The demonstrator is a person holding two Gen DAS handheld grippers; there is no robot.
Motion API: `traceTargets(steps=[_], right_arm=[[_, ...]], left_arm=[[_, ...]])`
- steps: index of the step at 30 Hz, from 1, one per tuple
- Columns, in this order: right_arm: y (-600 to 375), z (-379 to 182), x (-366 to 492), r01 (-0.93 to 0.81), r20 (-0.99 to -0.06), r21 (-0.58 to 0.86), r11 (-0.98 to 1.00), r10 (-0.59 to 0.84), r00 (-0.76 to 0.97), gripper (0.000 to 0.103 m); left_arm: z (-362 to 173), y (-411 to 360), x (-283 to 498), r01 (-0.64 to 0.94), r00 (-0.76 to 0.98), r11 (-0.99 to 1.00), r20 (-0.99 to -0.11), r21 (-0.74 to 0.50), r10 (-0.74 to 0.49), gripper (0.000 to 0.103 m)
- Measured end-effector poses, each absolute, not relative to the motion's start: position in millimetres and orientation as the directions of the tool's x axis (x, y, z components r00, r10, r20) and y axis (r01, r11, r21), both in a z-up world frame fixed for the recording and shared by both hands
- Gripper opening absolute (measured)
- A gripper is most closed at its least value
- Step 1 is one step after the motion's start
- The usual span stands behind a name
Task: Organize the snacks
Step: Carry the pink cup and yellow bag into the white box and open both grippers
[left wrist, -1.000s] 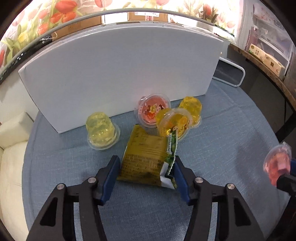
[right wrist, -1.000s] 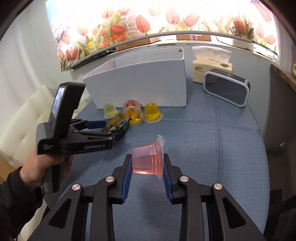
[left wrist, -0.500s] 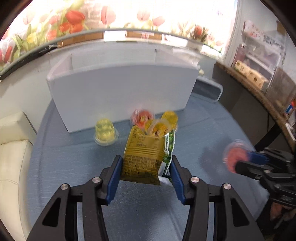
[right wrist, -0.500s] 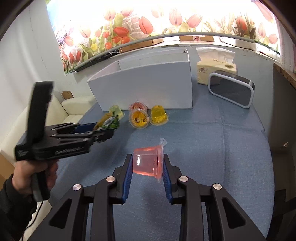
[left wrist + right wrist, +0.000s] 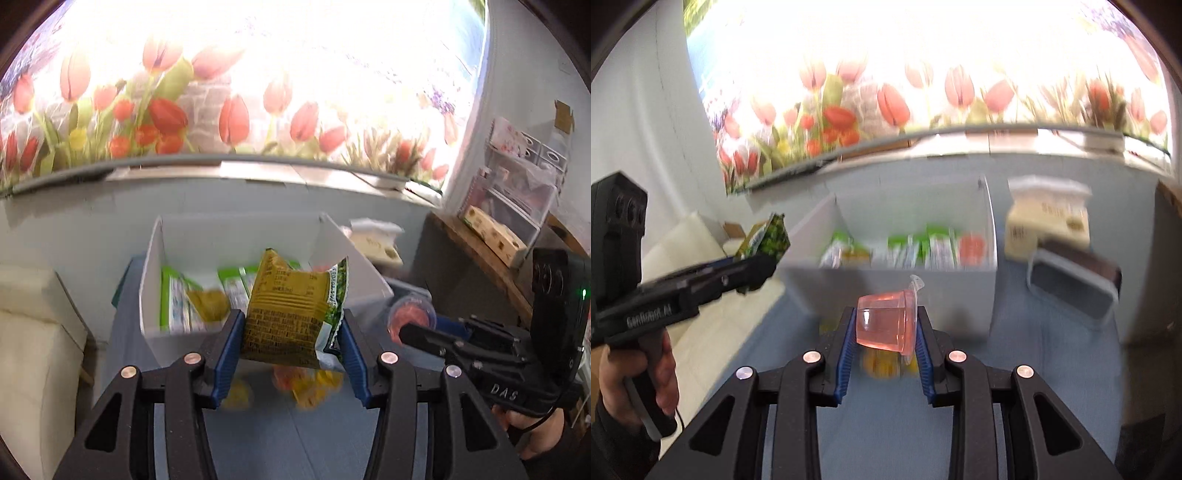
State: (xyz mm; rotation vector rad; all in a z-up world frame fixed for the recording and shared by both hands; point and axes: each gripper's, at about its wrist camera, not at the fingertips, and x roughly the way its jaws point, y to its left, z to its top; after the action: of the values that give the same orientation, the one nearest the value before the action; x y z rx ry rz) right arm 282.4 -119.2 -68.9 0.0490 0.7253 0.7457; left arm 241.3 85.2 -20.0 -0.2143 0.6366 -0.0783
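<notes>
The left tool (image 5: 291,334) is clamped on a yellow snack packet (image 5: 291,317) with a green edge, its two blue pads pressing the sides of the packet and holding it upright in the air, in front of the open white box (image 5: 236,236). The right tool (image 5: 884,328) is clamped on a pink jelly cup (image 5: 886,321) — the cup lies on its side between the pads, with its lid tab pointing up and to the right. Both things are lifted above the blue counter (image 5: 1052,369). In the right wrist view the left tool (image 5: 753,271) shows at the left side with the packet (image 5: 768,236) sticking up from it, and a hand (image 5: 639,380) grips its handle. Inside the box (image 5: 905,218) stand several green and white packets (image 5: 919,247), one more yellowish packet, and a red cup (image 5: 971,247) near the right wall; they are blurred. Under the tools, on the counter, a few yellow and orange jelly cups (image 5: 310,387) lie near the front wall of the box, also blurred. To the right of the box are a tissue box (image 5: 1049,221) and a dark rounded device (image 5: 1075,288) — just beside each other.
</notes>
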Motion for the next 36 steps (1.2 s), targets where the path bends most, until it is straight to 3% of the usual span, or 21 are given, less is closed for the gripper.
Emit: traceTargets(steps=[5, 13, 17, 18, 19, 20, 21, 22, 36], right_arm=[[-89, -59, 332, -0.604, -0.594, 0.287, 0.744, 0.633, 0.496, 0.033], [-61, -86, 381, -0.585, -0.669, 0.260, 0.768, 0.580, 0.464, 0.033], [-62, -94, 390, -0.557, -0.692, 0.245, 0.794, 0.546, 0.473, 0.033], [-62, -95, 391, -0.548, -0.696, 0.236, 0.802, 0.533, 0.480, 0.036], [-63, -97, 394, -0.536, -0.705, 0.230, 0.812, 0.519, 0.483, 0.052], [-64, -98, 396, -0.528, -0.708, 0.238, 0.815, 0.518, 0.480, 0.063], [-67, -98, 397, -0.523, -0.698, 0.252, 0.814, 0.527, 0.484, 0.081], [-69, -98, 398, -0.518, -0.689, 0.263, 0.814, 0.535, 0.489, 0.091], [-72, -86, 380, -0.526, -0.670, 0.244, 0.815, 0.534, 0.516, 0.091]], left_arm=[[-13, 103, 288, -0.019, 0.789, 0.974, -0.601, -0.227, -0.125, 0.055], [-44, 124, 328, -0.053, 0.734, 0.980, -0.673, -0.193, -0.093, 0.056], [-59, 128, 330, -0.078, 0.714, 0.982, -0.698, -0.169, -0.064, 0.062], [-63, 130, 331, -0.085, 0.704, 0.982, -0.708, -0.169, -0.061, 0.064], [-64, 130, 331, -0.089, 0.705, 0.983, -0.707, -0.161, -0.052, 0.074], [-66, 129, 330, -0.089, 0.708, 0.984, -0.705, -0.153, -0.046, 0.093], [-67, 130, 329, -0.086, 0.710, 0.984, -0.703, -0.156, -0.049, 0.100], [-68, 131, 327, -0.080, 0.715, 0.982, -0.697, -0.168, -0.061, 0.103], [-60, 130, 315, -0.096, 0.713, 0.984, -0.700, -0.151, -0.038, 0.103]])
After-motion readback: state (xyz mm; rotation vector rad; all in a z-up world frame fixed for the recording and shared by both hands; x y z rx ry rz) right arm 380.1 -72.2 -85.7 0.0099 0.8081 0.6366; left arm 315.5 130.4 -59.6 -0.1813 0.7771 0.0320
